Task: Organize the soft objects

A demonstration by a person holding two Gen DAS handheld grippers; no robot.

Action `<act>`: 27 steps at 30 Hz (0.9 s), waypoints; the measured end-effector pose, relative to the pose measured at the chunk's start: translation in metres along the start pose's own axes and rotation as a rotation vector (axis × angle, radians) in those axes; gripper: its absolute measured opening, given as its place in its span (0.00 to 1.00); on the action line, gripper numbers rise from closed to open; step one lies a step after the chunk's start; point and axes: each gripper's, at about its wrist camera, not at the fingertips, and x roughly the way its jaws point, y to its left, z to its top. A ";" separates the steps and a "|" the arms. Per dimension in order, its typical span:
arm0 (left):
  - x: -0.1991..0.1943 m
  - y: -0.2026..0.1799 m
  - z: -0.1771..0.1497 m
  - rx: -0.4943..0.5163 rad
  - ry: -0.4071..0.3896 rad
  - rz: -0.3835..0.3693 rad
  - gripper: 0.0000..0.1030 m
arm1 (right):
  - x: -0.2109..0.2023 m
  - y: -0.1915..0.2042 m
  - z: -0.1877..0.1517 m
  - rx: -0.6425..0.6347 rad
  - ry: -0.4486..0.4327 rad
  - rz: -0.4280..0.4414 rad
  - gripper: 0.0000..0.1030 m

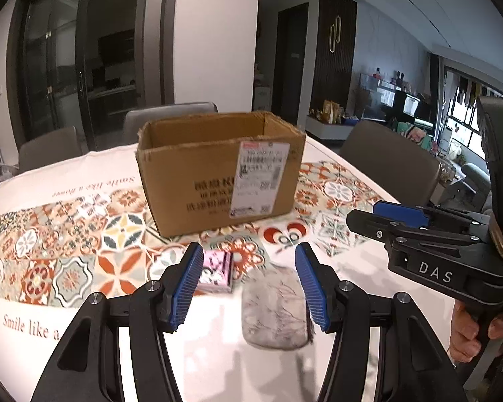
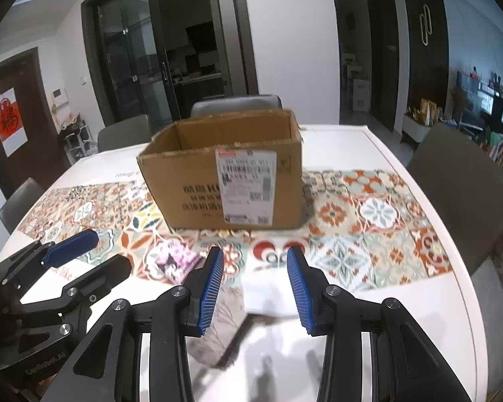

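Observation:
An open cardboard box [image 1: 218, 174] stands on the patterned tablecloth; it also shows in the right wrist view [image 2: 228, 174]. A grey marbled soft pouch [image 1: 275, 311] lies on the table in front of my open left gripper [image 1: 248, 261], between its fingers. A pink patterned packet [image 1: 216, 271] lies just left of it, also in the right wrist view [image 2: 172, 259]. My right gripper [image 2: 255, 264] is open above a white folded soft item [image 2: 268, 293]. The pouch [image 2: 224, 315] lies at its left finger.
The white table [image 2: 419, 301] has a patterned runner [image 1: 67, 251] across it. Grey chairs stand at the far side [image 1: 167, 117] and at the right [image 2: 459, 181]. The right gripper's body [image 1: 436, 251] is right of the left one.

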 end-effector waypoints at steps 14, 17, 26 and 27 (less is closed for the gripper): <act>0.013 -0.015 -0.046 -0.011 0.054 -0.011 0.55 | 0.019 -0.011 -0.047 -0.010 0.105 0.025 0.40; 0.022 -0.018 -0.052 -0.011 0.079 -0.019 0.55 | 0.025 -0.014 -0.054 -0.007 0.132 0.028 0.40; 0.041 -0.023 -0.062 -0.008 0.125 -0.019 0.55 | 0.046 -0.024 -0.065 -0.041 0.197 0.014 0.40; 0.043 -0.024 -0.064 -0.009 0.129 -0.021 0.55 | 0.048 -0.024 -0.066 -0.049 0.204 0.009 0.40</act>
